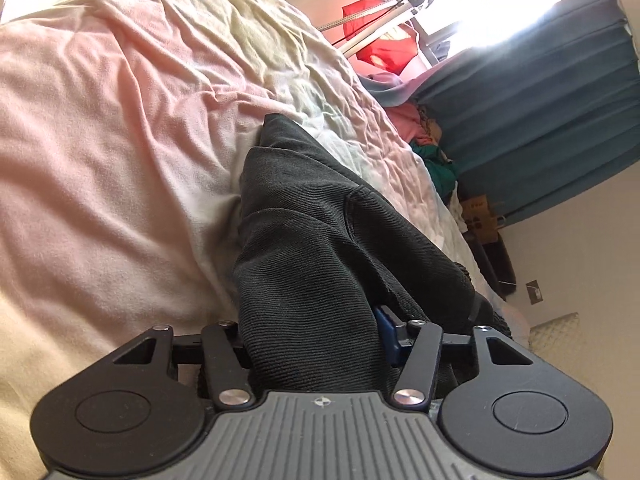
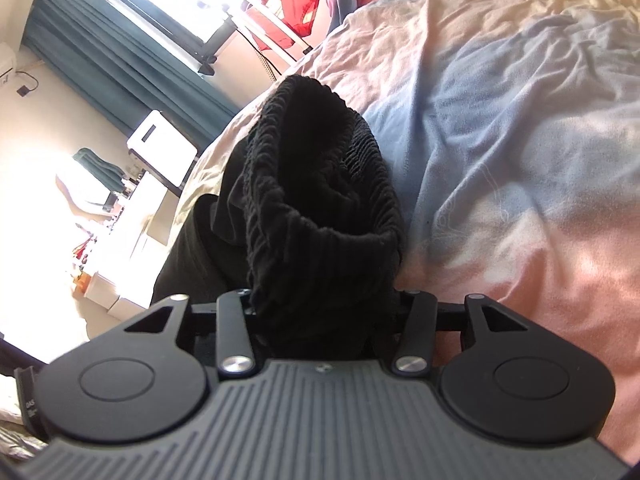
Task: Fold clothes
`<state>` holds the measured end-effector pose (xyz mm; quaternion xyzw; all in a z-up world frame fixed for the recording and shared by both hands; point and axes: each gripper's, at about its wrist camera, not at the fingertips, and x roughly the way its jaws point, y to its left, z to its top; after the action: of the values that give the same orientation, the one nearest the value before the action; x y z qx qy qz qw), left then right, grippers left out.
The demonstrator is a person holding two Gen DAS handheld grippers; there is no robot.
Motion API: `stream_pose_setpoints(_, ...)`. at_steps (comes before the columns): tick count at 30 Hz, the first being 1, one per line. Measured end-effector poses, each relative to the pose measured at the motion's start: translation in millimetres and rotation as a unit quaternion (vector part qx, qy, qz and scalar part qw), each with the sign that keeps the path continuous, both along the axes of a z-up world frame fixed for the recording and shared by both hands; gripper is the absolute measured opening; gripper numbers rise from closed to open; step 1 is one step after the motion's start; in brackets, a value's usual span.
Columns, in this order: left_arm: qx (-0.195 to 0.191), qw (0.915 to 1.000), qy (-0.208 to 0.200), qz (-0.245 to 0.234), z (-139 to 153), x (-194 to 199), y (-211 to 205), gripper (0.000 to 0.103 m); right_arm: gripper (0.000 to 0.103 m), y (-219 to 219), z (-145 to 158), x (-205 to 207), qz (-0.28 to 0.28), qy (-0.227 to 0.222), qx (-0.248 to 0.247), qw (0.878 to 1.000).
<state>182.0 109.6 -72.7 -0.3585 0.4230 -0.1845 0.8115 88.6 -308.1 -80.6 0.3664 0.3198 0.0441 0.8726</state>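
Trousers (image 1: 320, 240), black corduroy, lie on the bed (image 1: 100, 160), running toward 12 o'clock. Left gripper (image 1: 320, 344) is clamped on the fabric near a pocket seam. Right gripper (image 2: 324, 312) pinches the elastic waistband (image 2: 320, 152), bunched upright between its jaws.

We see the garment (image 1: 320, 220) lying on the bed (image 1: 120, 160), running forward from between the left gripper (image 1: 320, 344) fingers. Its elastic waistband (image 2: 320, 168) bunches up directly ahead of the right gripper (image 2: 324, 312), on the bedcover (image 2: 500, 140). Behind the bed, a clothes pile (image 1: 432, 140) sits before the curtain (image 1: 540, 100); a drying rack (image 2: 280, 28) stands beyond the bed edge.
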Motion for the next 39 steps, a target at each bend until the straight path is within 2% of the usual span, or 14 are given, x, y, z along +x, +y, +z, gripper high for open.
stream_pose_setpoints(2, -0.002, 1.0000, 0.002, -0.001, 14, 1, 0, 0.052, 0.045, 3, 13, -6, -0.005, -0.009, -0.008, 1.000)
stream_pose_setpoints(5, 0.008, 0.9997, -0.016, -0.014, 42, 1, -11, 0.050, 0.043, -1, 33, -18, -0.012, -0.016, -0.007, 1.000)
stream_pose_setpoints(9, -0.010, 0.9994, -0.019, -0.028, 76, 7, -48, 0.049, 0.042, -32, 65, -37, -0.034, -0.045, 0.009, 0.998)
stream_pose_setpoints(12, -0.020, 0.9983, -0.019, -0.051, 103, 22, -98, 0.048, 0.042, -72, 84, -44, -0.064, -0.059, 0.029, 0.996)
stream_pose_setpoints(17, -0.015, 0.9939, -0.016, -0.109, 130, 77, -224, 0.048, 0.042, -169, 104, -33, -0.119, -0.067, 0.046, 0.989)
stream_pose_setpoints(20, -0.016, 0.9903, -0.018, -0.137, 137, 114, -306, 0.048, 0.042, -236, 108, -18, -0.158, -0.070, 0.041, 0.984)
stream_pose_setpoints(26, -0.023, 0.9813, -0.013, -0.191, 120, 200, -483, 0.048, 0.042, -355, 109, 20, -0.230, -0.065, 0.009, 0.971)
stream_pose_setpoints(31, -0.006, 0.9703, -0.026, -0.240, 75, 247, -583, 0.048, 0.042, -423, 73, 40, -0.274, -0.053, 0.002, 0.960)
stream_pose_setpoints(34, 0.019, 0.9609, -0.034, -0.274, 45, 257, -610, 0.048, 0.042, -443, 40, 44, -0.287, -0.035, 0.003, 0.957)
stream_pose_setpoints(37, 0.040, 0.9509, -0.037, -0.305, 24, 249, -609, 0.049, 0.042, -446, 2, 33, -0.293, -0.020, 0.023, 0.956)
stream_pose_setpoints(39, 0.065, 0.9402, -0.047, -0.331, 13, 235, -599, 0.049, 0.043, -434, -21, 17, -0.305, -0.011, 0.048, 0.951)
